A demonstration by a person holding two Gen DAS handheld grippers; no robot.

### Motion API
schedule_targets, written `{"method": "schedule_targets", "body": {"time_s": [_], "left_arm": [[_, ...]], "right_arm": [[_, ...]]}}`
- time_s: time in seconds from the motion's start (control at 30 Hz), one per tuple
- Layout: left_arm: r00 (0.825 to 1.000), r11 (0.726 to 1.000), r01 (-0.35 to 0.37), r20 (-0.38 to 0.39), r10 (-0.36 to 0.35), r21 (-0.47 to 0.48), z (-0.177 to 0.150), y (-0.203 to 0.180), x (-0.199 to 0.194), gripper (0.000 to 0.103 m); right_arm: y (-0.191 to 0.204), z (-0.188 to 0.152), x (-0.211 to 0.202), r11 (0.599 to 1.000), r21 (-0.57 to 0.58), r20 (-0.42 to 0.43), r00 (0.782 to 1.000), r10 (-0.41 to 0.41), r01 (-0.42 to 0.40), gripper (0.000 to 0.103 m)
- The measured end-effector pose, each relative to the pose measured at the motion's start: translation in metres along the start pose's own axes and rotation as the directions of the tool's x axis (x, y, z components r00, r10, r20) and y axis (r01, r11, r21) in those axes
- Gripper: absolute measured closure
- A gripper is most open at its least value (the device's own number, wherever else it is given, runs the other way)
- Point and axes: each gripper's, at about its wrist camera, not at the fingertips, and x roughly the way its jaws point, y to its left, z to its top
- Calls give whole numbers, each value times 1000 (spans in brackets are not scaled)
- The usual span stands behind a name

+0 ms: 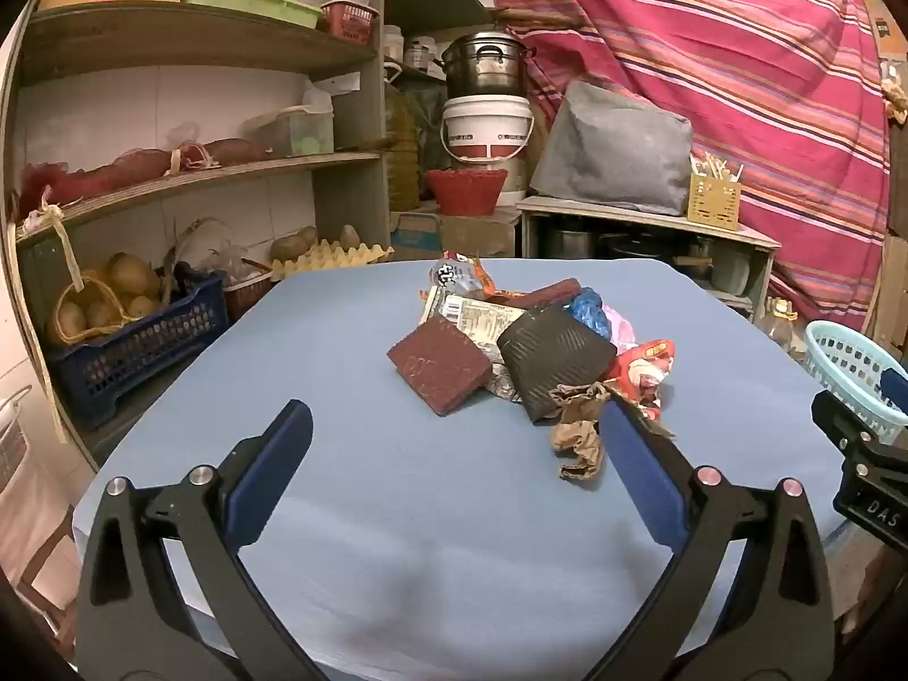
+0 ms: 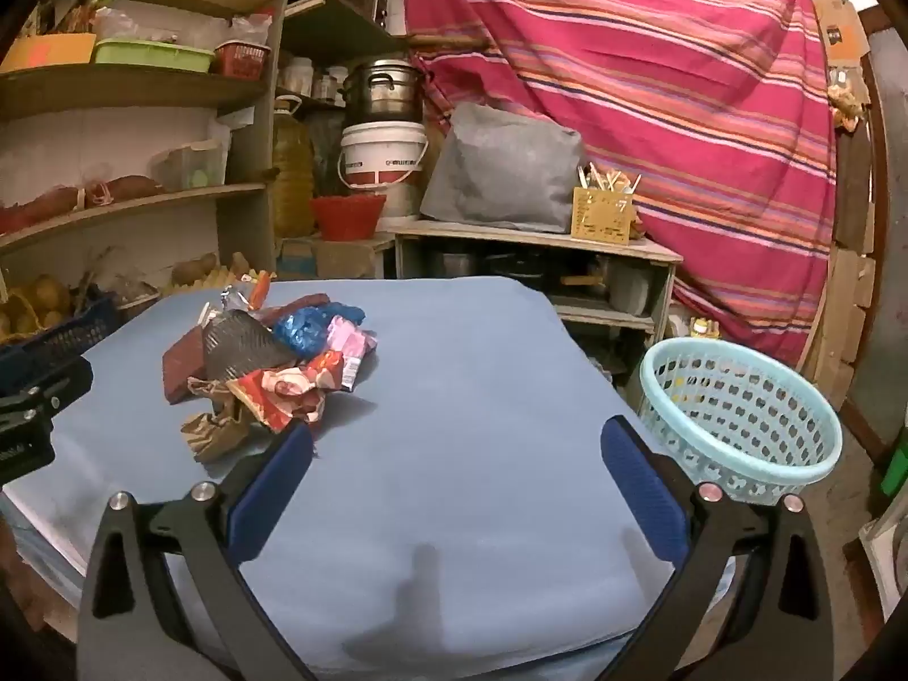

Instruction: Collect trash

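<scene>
Blue-padded jaws of left gripper and right gripper stand spread, empty. Recommended: pinch crumpled brown paper first, then carry to basket beside worktop.

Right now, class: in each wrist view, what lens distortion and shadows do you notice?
Left wrist view: fisheye bends the shelves; dark vignette corners. Right wrist view: striped cloth bows; the open jaws cast soft shadows on the blue table.

Black forked left gripper and right gripper, blue ribbed jaws, silver pivot screws.
</scene>
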Motion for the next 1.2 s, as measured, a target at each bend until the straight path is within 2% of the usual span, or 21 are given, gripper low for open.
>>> {"method": "schedule_targets", "body": {"time_s": [1.2], "left_arm": [[1000,1000,-8,4,8,11,0,-1,0,5]], "right_arm": [[-3,4,-5,1000,-24,16,1000,-15,15,4]]}}
